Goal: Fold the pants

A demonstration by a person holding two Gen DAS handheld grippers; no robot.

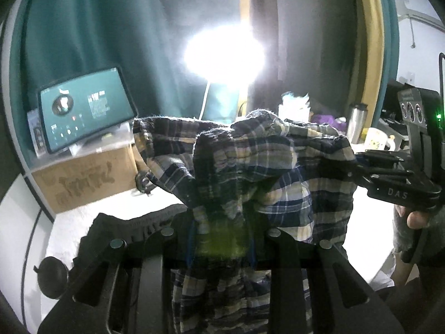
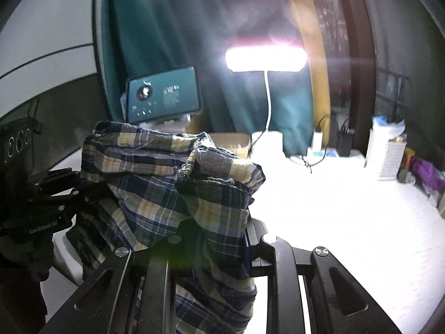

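1. Left wrist view: my left gripper (image 1: pixel 222 231) is clenched on a bunched fold of the navy, yellow and white plaid cotton pants (image 1: pixel 244 161). My right gripper (image 1: pixel 358 167), at frame right, clamps another part of the same cloth.
2. Right wrist view: same picture mirrored. Right gripper (image 2: pixel 219 239) pinches the pants (image 2: pixel 155 172), left gripper (image 2: pixel 72 192) holds the far side. Pants hang in the air between both, above the white table (image 2: pixel 333 222), not laid flat.
3. Risk: both grips are on thick wads, not clean edges. Fabric could slip out if I pull the span taut.
4. Risk: cloth is crumpled, so laying it down like this likely gives a crooked, lumpy fold.
5. Risk: the table back edge is cluttered: brown cardboard box (image 1: pixel 83 178), steel tumbler (image 1: pixel 357 122). A swinging leg could snag them.
6. Writing: "DAS" on the right gripper body, "GenRobot.AI" on the left. Box print and the teal tablet screen (image 1: pixel 86 114) are unreadable.
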